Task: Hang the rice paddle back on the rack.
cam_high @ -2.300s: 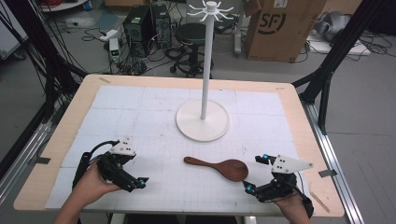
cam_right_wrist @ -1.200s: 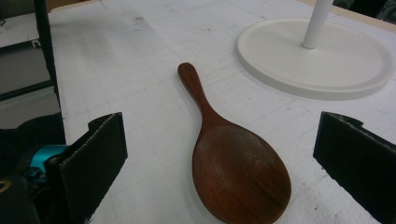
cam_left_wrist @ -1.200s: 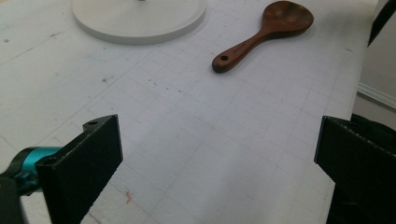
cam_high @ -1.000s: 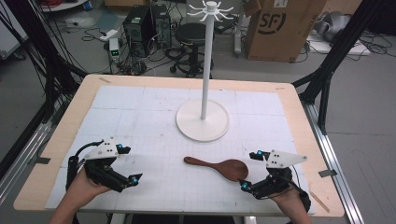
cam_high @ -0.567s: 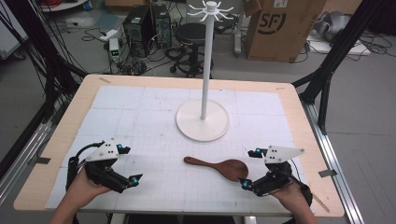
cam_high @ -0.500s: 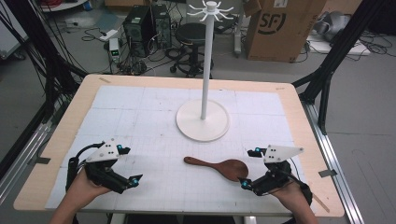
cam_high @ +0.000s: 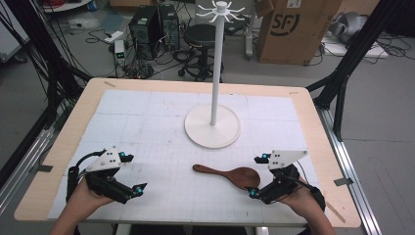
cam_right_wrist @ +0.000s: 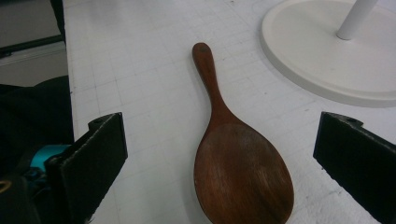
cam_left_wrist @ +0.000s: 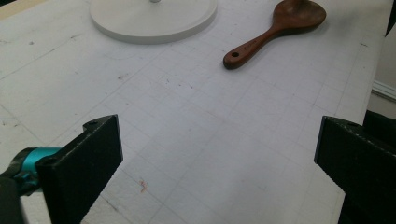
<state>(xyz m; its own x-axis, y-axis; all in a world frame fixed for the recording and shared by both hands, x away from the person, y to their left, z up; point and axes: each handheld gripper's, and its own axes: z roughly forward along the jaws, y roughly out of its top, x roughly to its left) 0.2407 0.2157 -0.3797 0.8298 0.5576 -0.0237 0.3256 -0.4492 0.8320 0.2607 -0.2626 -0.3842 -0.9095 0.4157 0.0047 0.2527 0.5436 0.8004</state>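
The right tool [cam_high: 255, 176] stands wide open and empty around the bowl of a smooth dark wooden spoon [cam_high: 227, 175], lying flat on the gridded white desk [cam_high: 147, 127]; a cardboard box [cam_high: 298, 27] reads "SF"

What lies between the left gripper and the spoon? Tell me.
Nothing: in the high view, bare white mat separates the open left gripper from the spoon.

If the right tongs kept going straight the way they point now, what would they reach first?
The right tongs, jaws wide open, point at the wooden rice paddle; its broad blade lies between the jaws, so they would likely meet it first. The white stand base lies farther off to one side.
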